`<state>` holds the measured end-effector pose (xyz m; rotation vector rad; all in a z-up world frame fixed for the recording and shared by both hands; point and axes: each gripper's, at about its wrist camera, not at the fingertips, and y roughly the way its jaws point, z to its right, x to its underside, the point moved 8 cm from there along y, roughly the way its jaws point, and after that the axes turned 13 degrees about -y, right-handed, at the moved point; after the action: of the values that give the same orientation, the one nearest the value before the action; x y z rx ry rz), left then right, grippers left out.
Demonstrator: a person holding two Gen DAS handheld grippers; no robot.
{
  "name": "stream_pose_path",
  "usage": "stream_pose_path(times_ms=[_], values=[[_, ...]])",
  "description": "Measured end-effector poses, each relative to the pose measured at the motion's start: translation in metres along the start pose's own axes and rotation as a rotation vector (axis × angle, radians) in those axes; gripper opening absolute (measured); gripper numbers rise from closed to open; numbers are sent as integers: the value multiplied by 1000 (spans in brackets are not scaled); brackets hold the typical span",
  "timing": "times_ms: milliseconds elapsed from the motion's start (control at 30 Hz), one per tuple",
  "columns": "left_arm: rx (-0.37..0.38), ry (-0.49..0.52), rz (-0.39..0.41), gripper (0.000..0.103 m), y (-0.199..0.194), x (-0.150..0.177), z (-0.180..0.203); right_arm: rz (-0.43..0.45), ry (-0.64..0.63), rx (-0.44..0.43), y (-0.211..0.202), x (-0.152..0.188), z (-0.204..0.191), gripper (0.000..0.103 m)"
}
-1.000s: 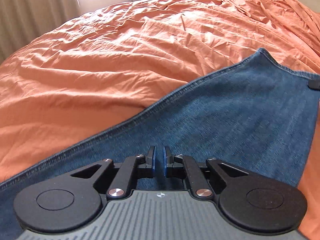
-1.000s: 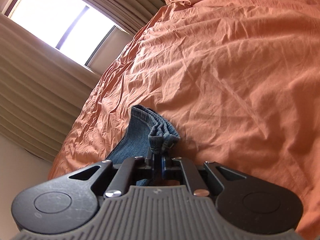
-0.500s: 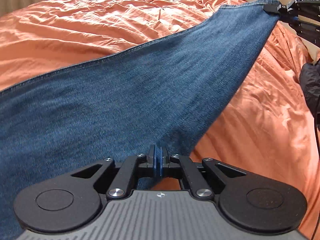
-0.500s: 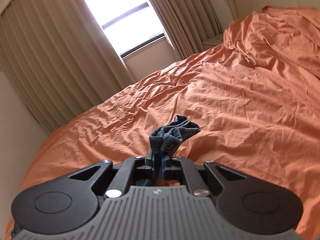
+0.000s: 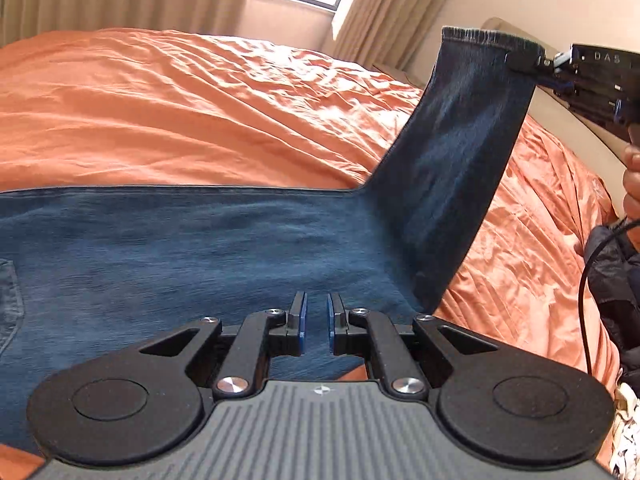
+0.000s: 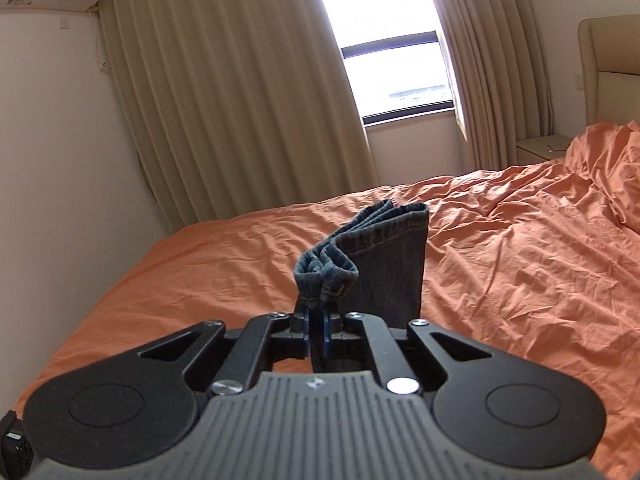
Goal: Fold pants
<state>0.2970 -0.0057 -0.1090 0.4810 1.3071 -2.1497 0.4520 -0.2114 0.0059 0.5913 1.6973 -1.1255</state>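
Denim pants (image 5: 168, 264) lie spread flat across the orange bed (image 5: 180, 112), waist end at the left edge of the left wrist view, where a back pocket just shows. Moving right, the flat leg runs to a sharp bend, from which the cuff end rises off the bed.

Left gripper (image 5: 316, 322): jaws parting, blue pads apart, nothing between them. It hovers over the flat denim and we see no contact. Risk: with this side unpinned, any pull from the other end could drag the whole garment across the bed and skew the fold line.

Right gripper (image 5: 532, 62): clamped on the hem corner, holding the cuff high. In the right wrist view the cloth is bunched into several crumpled layers between the pads (image 6: 325, 330), with the hem standing up beyond them. Risks as we judge them:
- bunched layers could slip out unevenly, dropping one leg mid-carry;
- a grip on one corner lets the far hem edge sag or twist, so the cuff could land crooked on the waist;
- a wrinkled bed surface may carry creases under the fold.
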Motion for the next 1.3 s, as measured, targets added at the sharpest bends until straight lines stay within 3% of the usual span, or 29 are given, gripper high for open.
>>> stream_pose_path(times_ms=[200, 333, 400, 500, 567, 733, 867, 967, 1167, 1233, 1267, 1300], values=[[-44, -120, 41, 9, -32, 0, -67, -79, -57, -98, 55, 62, -93, 1], [-52, -176, 34, 9, -40, 11, -99, -238, -109, -175, 92, 150, -152, 1], [-52, -199, 28, 11, -40, 15, -110, -322, -141, -182, 103, 190, -167, 2], [-29, -227, 15, 19, -38, 20, -123, -351, -172, -182, 109, 226, -168, 4], [-1, -248, -1, 23, -33, 22, -128, -347, -130, -195, 115, 232, -159, 7], [74, -340, -7, 36, -9, 12, -127, -322, -32, -299, 111, 226, -151, 46], [118, -389, 23, 50, 11, -10, -120, -246, 0, -276, 87, 211, -133, 61], [123, -434, 53, 57, 33, -26, -122, -223, 11, -157, 79, 201, -101, 62], [136, -608, 46, 56, 90, -47, -144, -262, 107, 10, 73, 200, -10, 59], [109, -604, 54, 53, 102, -51, -146, -257, 158, 59, 64, 203, 22, 48], [91, -583, 61, 43, 105, -53, -145, -250, 185, 77, 60, 205, 36, 45], [65, -557, 74, 26, 106, -55, -143, -242, 219, 91, 53, 209, 50, 38]])
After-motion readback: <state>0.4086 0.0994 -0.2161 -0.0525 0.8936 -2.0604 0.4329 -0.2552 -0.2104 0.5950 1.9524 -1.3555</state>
